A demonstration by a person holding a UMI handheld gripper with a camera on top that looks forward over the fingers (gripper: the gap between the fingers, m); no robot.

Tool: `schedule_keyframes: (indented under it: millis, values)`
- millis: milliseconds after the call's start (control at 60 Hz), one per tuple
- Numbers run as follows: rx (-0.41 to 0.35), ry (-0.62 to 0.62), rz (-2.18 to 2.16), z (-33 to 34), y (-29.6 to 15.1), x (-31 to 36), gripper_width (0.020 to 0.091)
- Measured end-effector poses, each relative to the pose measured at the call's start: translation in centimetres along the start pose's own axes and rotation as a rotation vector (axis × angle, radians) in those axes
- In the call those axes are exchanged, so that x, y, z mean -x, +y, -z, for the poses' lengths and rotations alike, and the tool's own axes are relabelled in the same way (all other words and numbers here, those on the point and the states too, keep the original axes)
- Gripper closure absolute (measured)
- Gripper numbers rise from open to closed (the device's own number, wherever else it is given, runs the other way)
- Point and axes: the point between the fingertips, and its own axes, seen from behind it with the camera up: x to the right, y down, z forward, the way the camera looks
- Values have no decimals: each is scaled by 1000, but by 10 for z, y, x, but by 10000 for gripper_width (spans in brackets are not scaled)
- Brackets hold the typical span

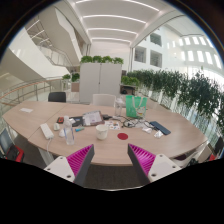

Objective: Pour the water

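Observation:
My gripper [110,152] is open, held above the near edge of a long oval wooden table [60,118], with nothing between its magenta pads [83,160]. Just ahead of the fingers stands a small white cup [102,131]. To the right of the cup lies a flat red round thing [123,134]. A clear bottle [68,133] stands to the left of the cup, near the table's front edge. Farther back on the right is a green container [135,103].
A tablet or open book [92,118], papers [47,130] and a dark object [158,127] lie on the table. Chairs [105,99] stand at its far side. White cabinets [100,75] topped with plants are behind, and tall plants [185,95] line the right.

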Motion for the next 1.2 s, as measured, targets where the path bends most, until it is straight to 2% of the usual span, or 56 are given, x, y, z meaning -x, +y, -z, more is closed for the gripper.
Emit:
schedule_keyframes:
  millis: [283,417,567,667,767,1117,1150,1167,1200]
  values:
    - [-70,-19,-1,-31,15,27,323]
    - [-80,-101,36,-67,51,75,326]
    - [-56,-215,-25,-118,85,156,325]
    - [-80,-281,-35,-160,86,214,320]
    - [-117,-290,-9,-209,73,254,322]
    - [-175,-247,-43,-360,31,310,331]
    - [-169,-257,-46,-372,30,313,370]
    - [-162,-263,-46,-375,31,316,423]
    - [-142,-252,-41,-384,36,316,630]
